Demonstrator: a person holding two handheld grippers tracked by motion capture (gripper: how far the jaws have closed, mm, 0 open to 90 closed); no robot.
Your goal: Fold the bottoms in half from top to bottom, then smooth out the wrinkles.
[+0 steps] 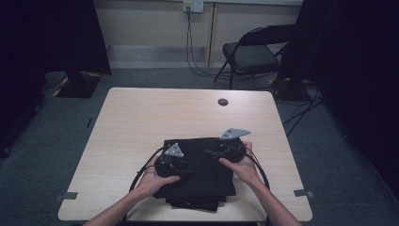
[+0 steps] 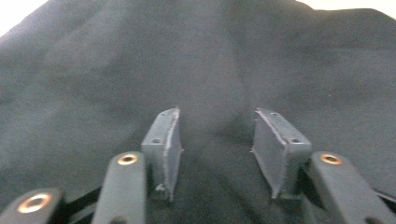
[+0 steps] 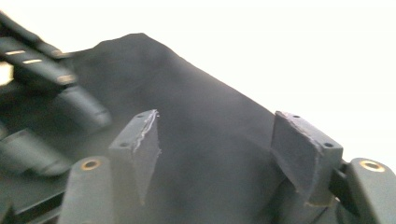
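Note:
A black folded cloth (image 1: 200, 181) lies on the near half of the pale wooden table (image 1: 141, 122). Both hands rest on top of it. My left gripper (image 1: 184, 165) lies over the cloth's left part and points right. In its own view the jaws stand apart with the dark cloth (image 2: 196, 60) spread under and between the pads, which do not press on it. My right gripper (image 1: 210, 153) lies over the cloth's upper right part and points left. Its jaws stand wide above the cloth (image 3: 205, 116), whose edge runs past them. The other gripper (image 3: 46, 79) appears blurred at the left there.
A round cable hole (image 1: 223, 101) sits near the table's far edge. Behind the table stand a black folding chair (image 1: 251, 54) and loose cables on grey carpet. A dark stand base (image 1: 77, 84) is at the far left. Tape marks (image 1: 303, 192) sit at the near corners.

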